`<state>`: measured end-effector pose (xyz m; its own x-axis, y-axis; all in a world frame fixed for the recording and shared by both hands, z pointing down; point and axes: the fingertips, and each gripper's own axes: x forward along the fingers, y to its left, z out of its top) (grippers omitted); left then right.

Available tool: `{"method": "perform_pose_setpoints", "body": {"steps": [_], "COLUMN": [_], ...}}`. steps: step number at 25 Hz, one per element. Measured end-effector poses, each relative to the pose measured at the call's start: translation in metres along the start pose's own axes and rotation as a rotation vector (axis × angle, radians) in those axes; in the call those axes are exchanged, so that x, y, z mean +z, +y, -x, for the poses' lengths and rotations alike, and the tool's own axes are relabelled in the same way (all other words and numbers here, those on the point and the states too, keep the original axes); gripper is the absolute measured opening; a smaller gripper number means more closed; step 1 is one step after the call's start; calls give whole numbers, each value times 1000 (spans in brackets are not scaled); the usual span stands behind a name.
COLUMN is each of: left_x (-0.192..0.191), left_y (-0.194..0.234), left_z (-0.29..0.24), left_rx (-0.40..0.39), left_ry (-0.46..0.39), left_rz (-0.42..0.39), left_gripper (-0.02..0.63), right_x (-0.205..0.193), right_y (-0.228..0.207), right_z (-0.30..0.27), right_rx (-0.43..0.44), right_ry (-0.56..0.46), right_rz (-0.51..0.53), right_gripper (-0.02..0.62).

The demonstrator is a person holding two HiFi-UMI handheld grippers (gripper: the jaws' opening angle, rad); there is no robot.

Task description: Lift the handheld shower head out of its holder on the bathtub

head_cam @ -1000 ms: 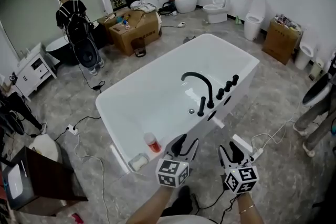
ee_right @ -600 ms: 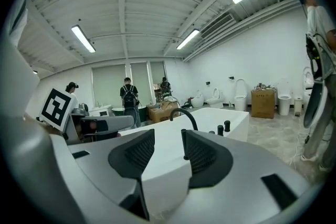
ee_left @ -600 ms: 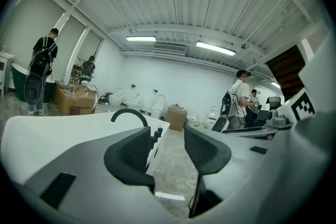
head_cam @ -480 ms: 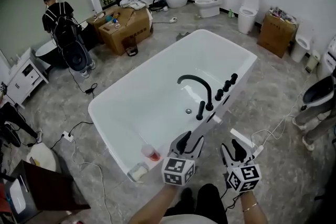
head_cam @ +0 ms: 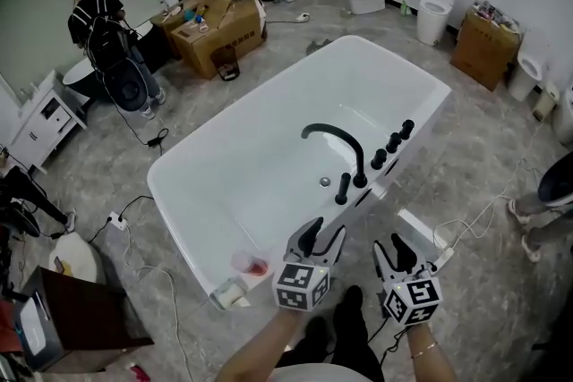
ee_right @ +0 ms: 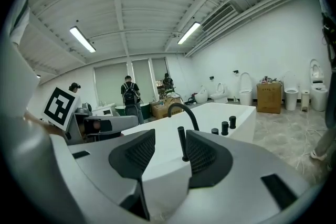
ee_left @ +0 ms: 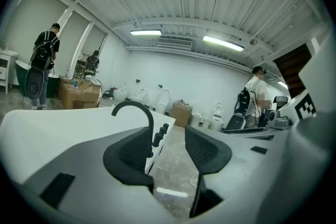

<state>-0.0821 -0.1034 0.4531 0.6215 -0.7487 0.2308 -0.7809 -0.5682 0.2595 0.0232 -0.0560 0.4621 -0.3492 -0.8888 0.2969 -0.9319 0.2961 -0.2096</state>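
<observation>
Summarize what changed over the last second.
The left claw and right claw both moved closer to the bathtub. The left claw's jaws are opening and the right claw's are closing, with nothing between either pair. Nothing was grasped or released. The shower head is still upright on the rim.

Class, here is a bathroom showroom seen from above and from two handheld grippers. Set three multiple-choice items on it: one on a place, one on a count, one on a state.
1. Where does the handheld shower head stand?
A. On the bathtub rim, beside the base of the curved spout
B. On the floor
C. On a cardboard box

2. How many round black knobs line the rim beyond the spout?
A. One
B. Three
C. Six

3. What state is the bathtub in?
A. Brimming with water
B. Holding no water
C. Covered by a sheet

Answers:
1. A: the black stick rises from the rim right next to the spout's base.
2. B: three knobs sit in a row.
3. B: the bare white floor and drain show.
</observation>
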Motion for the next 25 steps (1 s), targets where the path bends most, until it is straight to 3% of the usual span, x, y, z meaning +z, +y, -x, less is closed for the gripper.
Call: {"method": "perform_pose_setpoints", "body": {"steps": [11, 25], "left_x": [-14, -56], "left_y": [23, 63], "left_z": [-108, -215], "left_rx": [91, 144], "left_ry": [46, 73], "left_rz": [-34, -58], "left_gripper": [241, 259], "right_x": [2, -53], "right_y": [-89, -150], "right_z": [-84, -161], "right_rx": [91, 159], "right_ry": [58, 126], "right_rz": [20, 9], "right_gripper": [189, 184]}}
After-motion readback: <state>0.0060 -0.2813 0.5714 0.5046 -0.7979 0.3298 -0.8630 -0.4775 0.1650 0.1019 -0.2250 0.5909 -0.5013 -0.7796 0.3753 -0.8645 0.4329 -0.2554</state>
